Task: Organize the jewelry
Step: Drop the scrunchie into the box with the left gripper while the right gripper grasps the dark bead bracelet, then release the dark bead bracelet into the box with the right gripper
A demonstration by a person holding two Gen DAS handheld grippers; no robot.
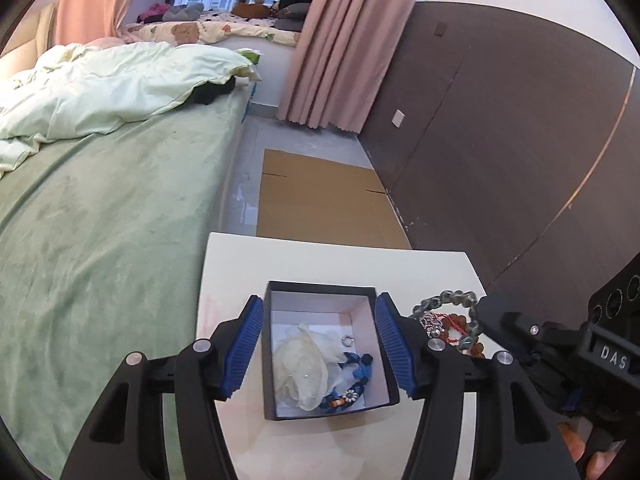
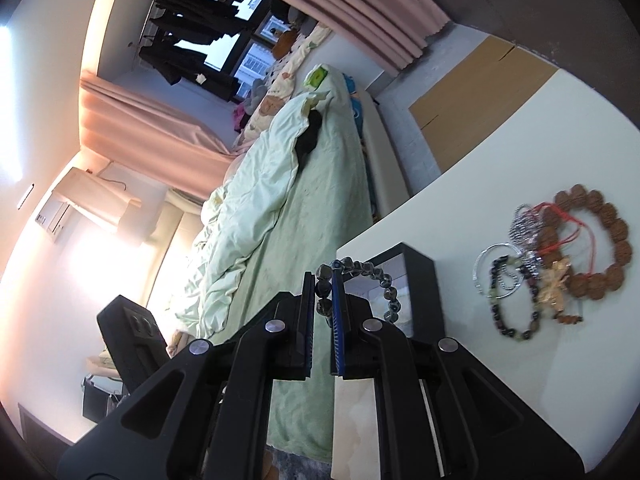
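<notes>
on my left wrist camera i look down into the black box [image 1: 324,350], which sits on the white table [image 1: 420,272] beside the green bed [image 1: 100,240]. the left gripper [image 1: 320,350] stands wide, one blue pad on each side of the box, and i cannot tell whether either pad touches its walls; nothing is pinched between them. only this view shows the box's contents: a crumpled translucent pouch [image 1: 302,366], a small silver ring [image 1: 346,341] and a blue woven bracelet [image 1: 356,380] with a flower charm.

my right wrist camera is rolled, so the room appears tipped over. here the right gripper [image 2: 321,312] is nearly closed on a dark grey bead bracelet [image 2: 360,276], a few beads clamped between the pads and the rest of the loop arcing out in front of the box [image 2: 416,280], whose inside i cannot see from this side. only this view lays out the loose pile on the table [image 2: 520,360]: a brown seed-bead bracelet [image 2: 592,240] with red cord, a silver chain bracelet [image 2: 524,228], a thin silver bangle [image 2: 496,268] and a dark mixed-bead bracelet [image 2: 516,312], all overlapping and slightly blurred.

in the left view that pile [image 1: 448,328] is half hidden behind the right gripper's body [image 1: 560,344], and fingertips [image 1: 588,452] are cut off at the lower edge.
</notes>
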